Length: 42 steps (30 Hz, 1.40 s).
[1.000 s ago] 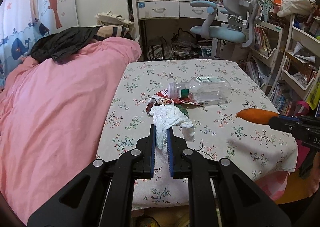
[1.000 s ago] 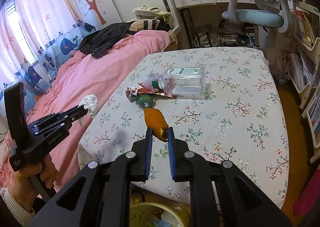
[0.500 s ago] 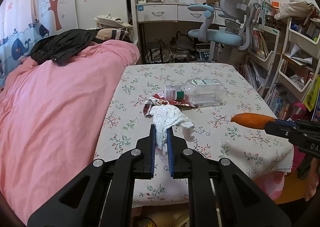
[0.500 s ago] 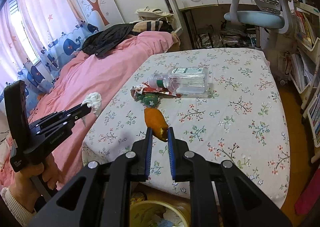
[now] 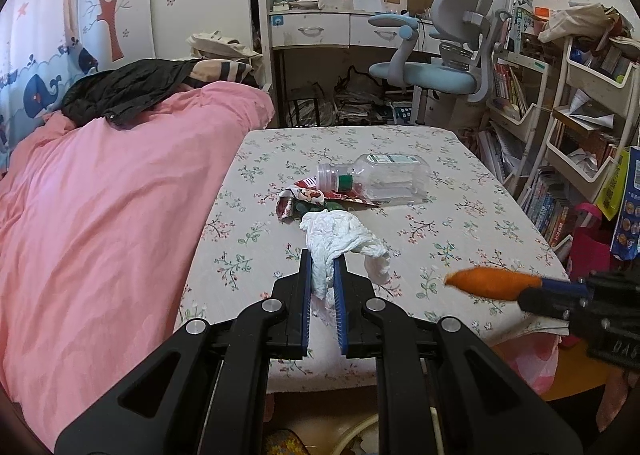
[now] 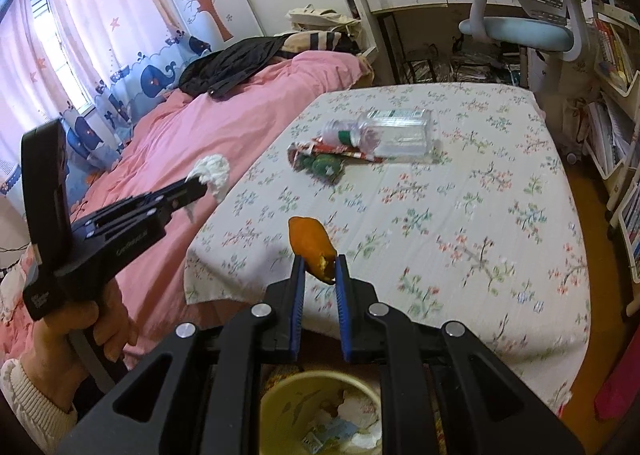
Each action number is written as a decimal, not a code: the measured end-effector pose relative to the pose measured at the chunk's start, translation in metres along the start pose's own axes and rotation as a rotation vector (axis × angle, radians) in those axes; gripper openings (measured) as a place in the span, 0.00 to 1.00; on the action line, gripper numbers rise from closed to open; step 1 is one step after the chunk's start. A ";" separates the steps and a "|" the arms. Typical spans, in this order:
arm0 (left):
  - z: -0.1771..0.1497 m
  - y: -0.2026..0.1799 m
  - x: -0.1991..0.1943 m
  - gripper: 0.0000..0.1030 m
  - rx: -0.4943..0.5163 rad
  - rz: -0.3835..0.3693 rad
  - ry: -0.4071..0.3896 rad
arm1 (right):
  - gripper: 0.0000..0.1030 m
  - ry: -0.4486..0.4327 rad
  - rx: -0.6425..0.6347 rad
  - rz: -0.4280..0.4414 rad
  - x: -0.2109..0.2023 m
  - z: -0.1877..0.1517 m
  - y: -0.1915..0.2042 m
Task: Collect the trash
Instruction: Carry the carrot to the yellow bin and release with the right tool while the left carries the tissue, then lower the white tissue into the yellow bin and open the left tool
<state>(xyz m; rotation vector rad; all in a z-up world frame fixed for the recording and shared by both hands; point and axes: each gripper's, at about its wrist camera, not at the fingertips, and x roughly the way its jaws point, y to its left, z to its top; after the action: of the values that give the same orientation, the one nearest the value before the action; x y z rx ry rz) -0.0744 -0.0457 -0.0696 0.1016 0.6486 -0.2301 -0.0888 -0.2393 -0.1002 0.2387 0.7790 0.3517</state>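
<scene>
Both grippers are pulled back from the counter [image 5: 460, 159] since a second ago: in both views the cloth edge now sits higher in frame and the bin [image 6: 320, 415] shows fully at bottom centre of the right view. The left gripper [image 5: 322, 275] has its jaws clamped on the tissue [image 5: 336, 235]; the right gripper [image 6: 318, 271] has its jaws clamped on the peel [image 6: 310, 243]. Both items are lifted clear of the cloth, so a drop into the bin is judged next. The bottle [image 5: 380, 177] and wrapper [image 5: 308, 197] are left mid-counter, touching each other. The near counter edge is cleared by both grippers. Open room is seen below the jaws over the bin; the bed [image 5: 100, 215] crowds the left side.
</scene>
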 end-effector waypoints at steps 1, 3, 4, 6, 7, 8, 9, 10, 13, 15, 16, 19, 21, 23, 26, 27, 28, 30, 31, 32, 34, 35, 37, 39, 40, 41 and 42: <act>-0.001 0.000 -0.002 0.10 -0.001 -0.001 0.000 | 0.15 0.006 -0.001 0.004 -0.001 -0.004 0.002; -0.005 -0.002 -0.005 0.10 0.000 -0.003 -0.001 | 0.15 0.021 -0.005 0.011 -0.001 -0.013 0.006; -0.007 -0.002 -0.007 0.10 0.000 -0.004 -0.001 | 0.15 0.030 -0.008 0.015 -0.002 -0.018 0.008; -0.010 -0.003 -0.010 0.10 0.000 -0.006 -0.001 | 0.15 0.053 -0.014 0.024 -0.002 -0.029 0.013; -0.012 -0.004 -0.013 0.10 -0.001 -0.007 -0.001 | 0.15 0.066 -0.018 0.027 -0.001 -0.035 0.016; -0.012 -0.004 -0.012 0.10 -0.001 -0.007 -0.001 | 0.15 0.085 -0.025 0.033 0.000 -0.042 0.020; -0.013 -0.004 -0.014 0.10 -0.002 -0.008 -0.001 | 0.15 0.099 -0.030 0.037 0.000 -0.048 0.023; -0.015 -0.005 -0.016 0.10 -0.002 -0.009 -0.001 | 0.15 0.109 -0.034 0.040 0.000 -0.052 0.025; -0.021 -0.007 -0.021 0.10 -0.004 -0.012 -0.002 | 0.15 0.154 -0.056 0.044 0.003 -0.070 0.035; -0.023 -0.008 -0.023 0.10 -0.002 -0.013 -0.001 | 0.15 0.190 -0.076 0.046 0.007 -0.082 0.042; -0.025 -0.009 -0.025 0.10 -0.001 -0.014 -0.001 | 0.15 0.202 -0.084 0.045 0.008 -0.086 0.043; -0.031 -0.011 -0.030 0.10 0.000 -0.016 -0.002 | 0.15 0.261 -0.110 0.039 0.015 -0.100 0.047; -0.034 -0.012 -0.033 0.10 0.001 -0.016 0.000 | 0.16 0.299 -0.123 0.029 0.021 -0.108 0.050; -0.037 -0.013 -0.035 0.10 0.002 -0.017 0.002 | 0.18 0.332 -0.125 0.017 0.026 -0.114 0.049; -0.040 -0.013 -0.037 0.10 0.004 -0.018 0.006 | 0.23 0.328 -0.113 0.003 0.027 -0.116 0.046; -0.043 -0.014 -0.039 0.10 0.005 -0.019 0.008 | 0.24 0.317 -0.106 -0.001 0.025 -0.115 0.044; -0.045 -0.015 -0.040 0.10 0.007 -0.020 0.010 | 0.24 0.309 -0.098 -0.003 0.023 -0.113 0.043; -0.047 -0.016 -0.041 0.10 0.010 -0.022 0.014 | 0.24 0.288 -0.088 -0.012 0.020 -0.112 0.040; -0.049 -0.018 -0.042 0.10 0.013 -0.023 0.017 | 0.25 0.278 -0.085 -0.016 0.019 -0.110 0.039; -0.051 -0.019 -0.042 0.10 0.018 -0.024 0.020 | 0.28 0.261 -0.081 -0.022 0.017 -0.109 0.038; -0.055 -0.022 -0.043 0.10 0.026 -0.026 0.027 | 0.34 0.220 -0.072 -0.036 0.011 -0.105 0.035; -0.058 -0.023 -0.044 0.10 0.029 -0.029 0.032 | 0.39 0.205 -0.067 -0.042 0.009 -0.103 0.034; -0.064 -0.027 -0.045 0.10 0.035 -0.035 0.041 | 0.43 0.169 -0.056 -0.060 0.004 -0.099 0.031; -0.070 -0.030 -0.046 0.10 0.043 -0.040 0.053 | 0.45 0.131 -0.039 -0.079 -0.001 -0.095 0.027; -0.074 -0.032 -0.047 0.10 0.047 -0.044 0.062 | 0.46 0.115 -0.031 -0.087 -0.003 -0.093 0.025; -0.078 -0.035 -0.047 0.10 0.049 -0.050 0.072 | 0.48 0.102 -0.024 -0.095 -0.004 -0.092 0.023; -0.082 -0.037 -0.047 0.10 0.052 -0.056 0.081 | 0.49 0.088 -0.016 -0.104 -0.006 -0.091 0.022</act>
<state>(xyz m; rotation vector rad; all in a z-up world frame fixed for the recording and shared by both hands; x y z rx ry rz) -0.1678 -0.0593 -0.1062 0.1438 0.7271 -0.2980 -0.1630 -0.2144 -0.1518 0.1680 0.8714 0.2717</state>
